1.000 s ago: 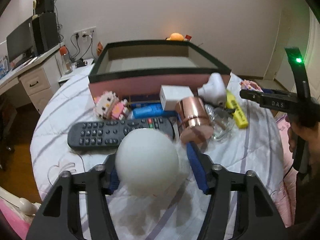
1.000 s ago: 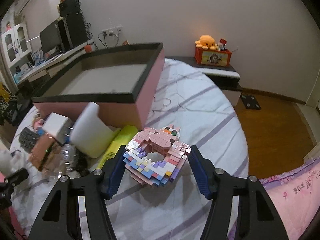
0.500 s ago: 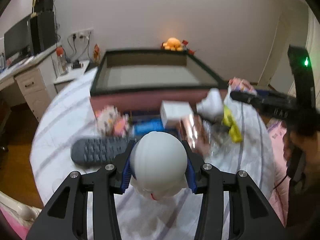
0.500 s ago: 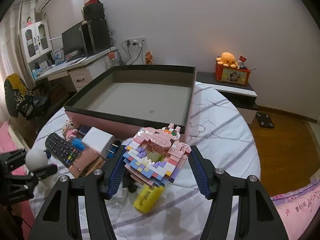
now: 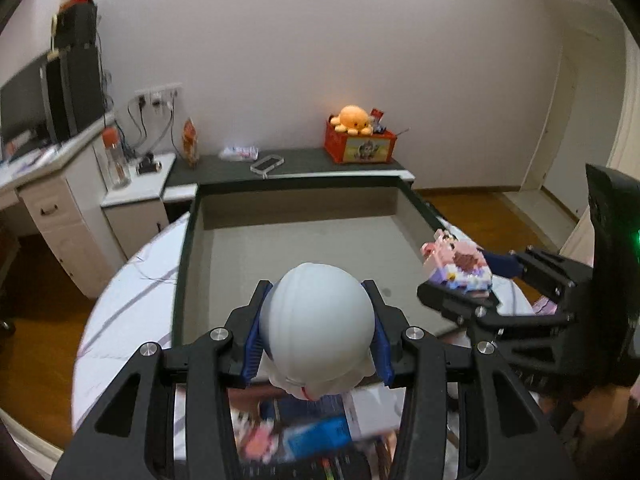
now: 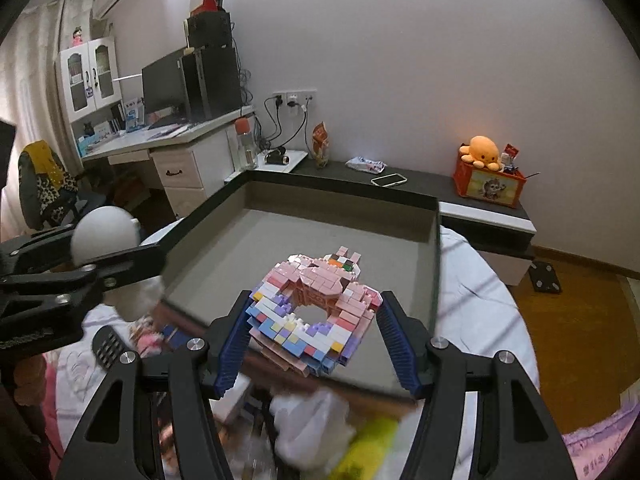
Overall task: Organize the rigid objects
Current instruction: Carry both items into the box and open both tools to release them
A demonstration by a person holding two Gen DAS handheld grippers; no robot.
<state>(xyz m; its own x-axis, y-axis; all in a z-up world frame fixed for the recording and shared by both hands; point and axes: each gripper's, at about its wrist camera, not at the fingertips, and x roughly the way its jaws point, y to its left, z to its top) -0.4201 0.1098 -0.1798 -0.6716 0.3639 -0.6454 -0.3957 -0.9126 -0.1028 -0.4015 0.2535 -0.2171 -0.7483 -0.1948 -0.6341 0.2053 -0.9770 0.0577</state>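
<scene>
My left gripper point(image 5: 318, 328) is shut on a white round-headed figure point(image 5: 318, 330) and holds it over the near edge of the large pink box with dark rim point(image 5: 188, 240). My right gripper point(image 6: 314, 330) is shut on a pink and purple brick-built model point(image 6: 316, 308) and holds it above the box's near side point(image 6: 436, 264). The box is empty inside. In the left wrist view the right gripper point(image 5: 460, 284) with the brick model point(image 5: 456, 266) is at the box's right rim. In the right wrist view the left gripper with the white figure point(image 6: 105, 236) is at the left.
Below the grippers lie blurred loose objects on the white bed: a black remote point(image 6: 108, 346), a blue item point(image 5: 320, 438), a white object point(image 6: 312, 420), a yellow marker point(image 6: 368, 444). Behind the box is a dark shelf point(image 5: 296, 160) with an orange plush point(image 5: 354, 118). A desk stands left.
Both grippers rose and moved forward from the pile to the box, each carrying its object. The left one closed on the white figure a second ago.
</scene>
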